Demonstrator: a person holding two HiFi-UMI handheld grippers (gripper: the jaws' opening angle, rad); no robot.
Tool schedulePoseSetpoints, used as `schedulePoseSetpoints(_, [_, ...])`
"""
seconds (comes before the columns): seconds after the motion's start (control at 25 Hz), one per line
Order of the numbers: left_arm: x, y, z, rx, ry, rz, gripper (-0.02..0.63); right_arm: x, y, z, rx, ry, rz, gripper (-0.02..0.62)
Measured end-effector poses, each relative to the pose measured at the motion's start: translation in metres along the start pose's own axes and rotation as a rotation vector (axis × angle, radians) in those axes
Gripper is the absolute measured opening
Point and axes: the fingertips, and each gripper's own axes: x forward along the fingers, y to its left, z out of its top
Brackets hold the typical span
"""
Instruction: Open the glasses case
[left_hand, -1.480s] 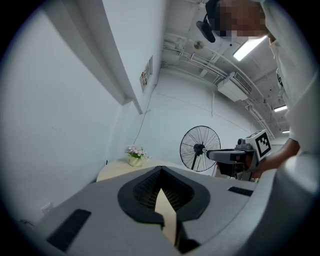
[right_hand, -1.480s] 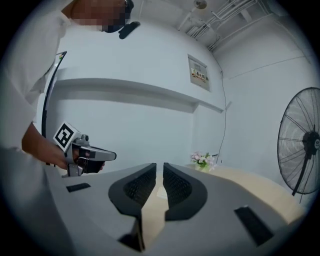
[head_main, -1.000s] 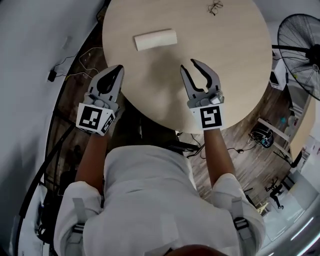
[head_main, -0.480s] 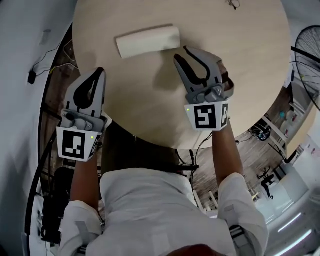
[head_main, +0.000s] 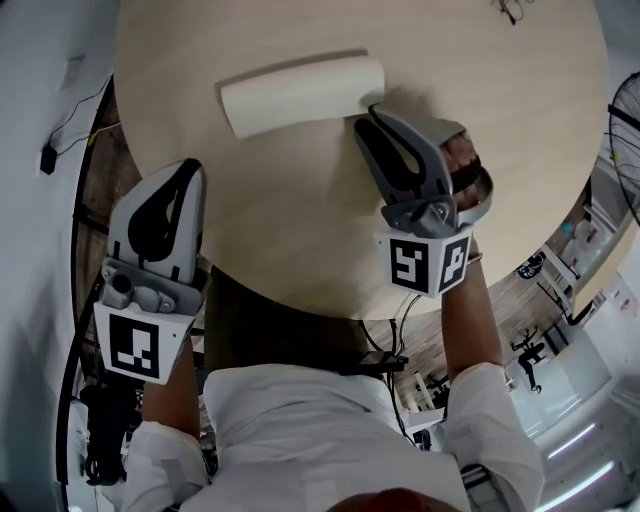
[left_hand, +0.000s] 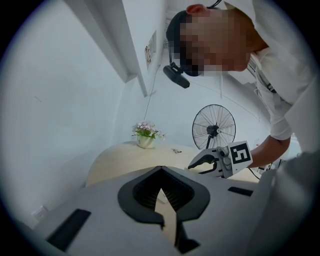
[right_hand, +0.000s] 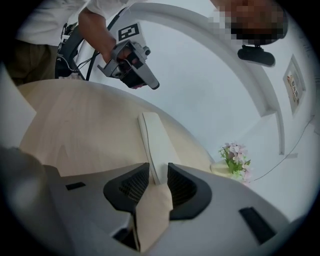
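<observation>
My barely parted, empty right gripper (head_main: 372, 118) may shove the glasses case (head_main: 300, 93), unbraced by my closed, empty left gripper (head_main: 190, 168).

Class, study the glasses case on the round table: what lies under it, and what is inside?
The glasses case lies closed on the wooden table, which is all that shows beneath it. Because it is shut, its inside and any contents cannot be seen.

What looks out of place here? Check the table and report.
Nothing stands out. The glasses case lies closed, flat and intact on the table, with nothing spilled. The right tongs are open at its end; the left tongs are shut, at the table's near edge, empty.
</observation>
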Motion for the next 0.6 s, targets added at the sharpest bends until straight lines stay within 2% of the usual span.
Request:
schedulePoseSetpoints(0.2, [0.002,-0.005,0.01,0.071,-0.016,-0.016,0.013,0.005,0.001,-0.005,-0.002,0.004,-0.003,0.121])
schedulePoseSetpoints(0.6, [0.01,-0.024,0.01,0.063,-0.014,-0.047,0.013,0.002,-0.004,-0.007,-0.017,-0.016,-0.014,0.077])
